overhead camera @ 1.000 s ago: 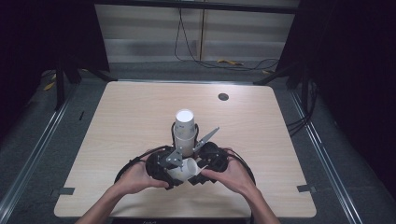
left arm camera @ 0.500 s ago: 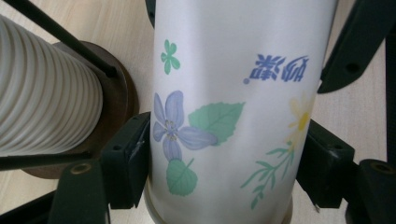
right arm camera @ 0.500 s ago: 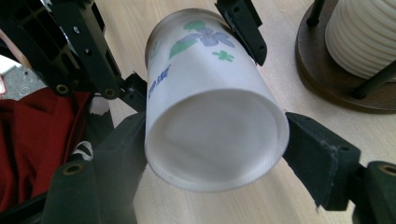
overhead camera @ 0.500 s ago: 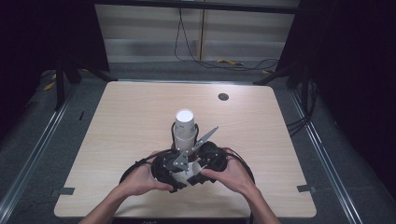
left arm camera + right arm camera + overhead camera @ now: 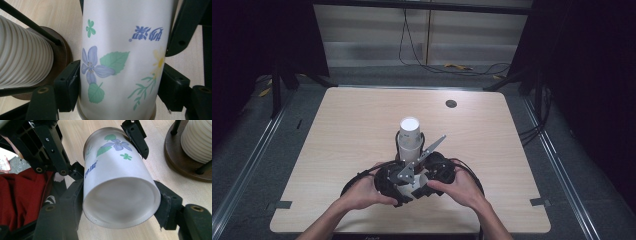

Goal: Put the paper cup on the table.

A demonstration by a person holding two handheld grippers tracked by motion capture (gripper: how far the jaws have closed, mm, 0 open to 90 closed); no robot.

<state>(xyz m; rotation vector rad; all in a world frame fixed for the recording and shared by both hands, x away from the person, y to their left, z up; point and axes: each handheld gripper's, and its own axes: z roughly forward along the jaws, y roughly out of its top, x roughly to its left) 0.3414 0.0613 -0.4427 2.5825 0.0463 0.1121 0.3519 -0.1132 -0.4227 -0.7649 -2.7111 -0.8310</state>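
Nearest the person, both hands meet at the near middle of the table [image 5: 337, 130], each wrapped round its gripper, with the two tools nose to nose over one paper cup [image 5: 418, 179]. The right gripper [image 5: 120, 192] has just been closing its jaws, and in the right gripper view they now press on the cup [image 5: 120, 187] near its closed base, one black pad on each flank; the cup lies on its side between them, base toward that camera and flower print facing up. The left gripper [image 5: 117, 87] pinches the same cup [image 5: 120, 55] from the other end: in the left gripper view its pads sit flat against the printed wall at left and right, with the blue flower, green leaves and an upside-down blue word between them. In the high view the left gripper [image 5: 394, 182] and the right gripper [image 5: 434, 175] lie touching or nearly so, cables looping out to either side. Just beyond the grippers' tips stands a stack of white cups [image 5: 409, 135] on a round dark wooden base [image 5: 185, 162] with thin black rods; its ribbed side [image 5: 22, 52] shows just left of the left gripper's jaw. Well beyond that, near the far edge of the table, is a small dark round disc [image 5: 451, 103].
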